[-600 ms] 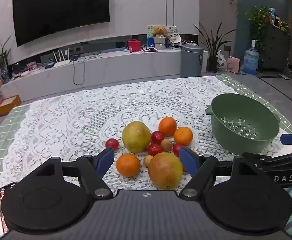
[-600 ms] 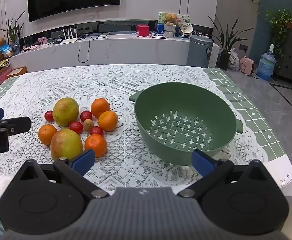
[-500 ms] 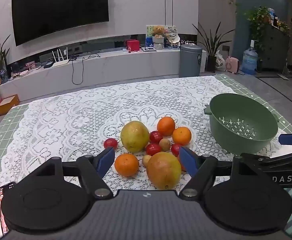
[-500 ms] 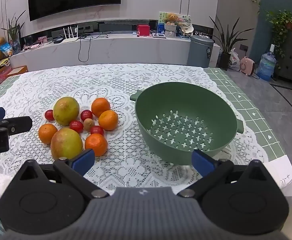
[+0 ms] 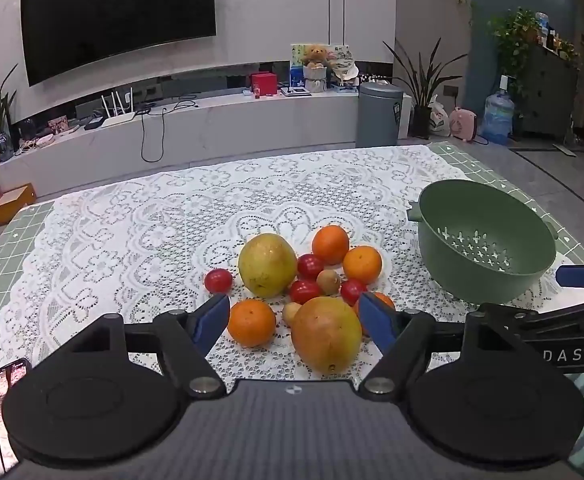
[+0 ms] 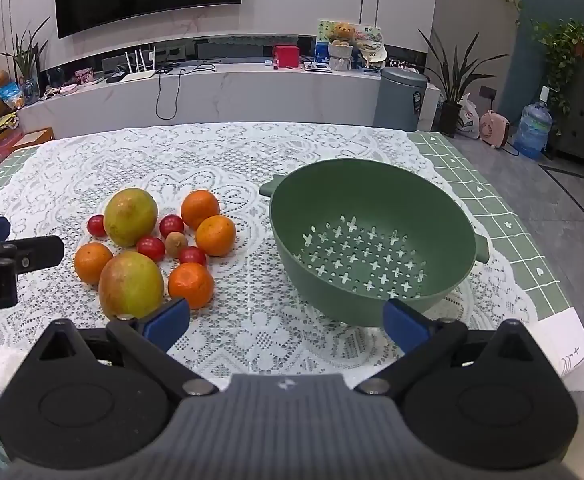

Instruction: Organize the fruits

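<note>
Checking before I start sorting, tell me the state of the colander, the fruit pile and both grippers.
Green colander: upright on the lace cloth, no fruit inside.
Fruit pile: all on the cloth, left of the colander.
Left gripper: jaws open, holding nothing.
Right gripper: jaws open, holding nothing.

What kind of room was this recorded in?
Most likely a home living room: a wall-mounted TV, a low media console with a router, and a lace-covered table holding fruit.

The left gripper sits slightly farther back from the fruit pile than 0.6 s ago.
</note>
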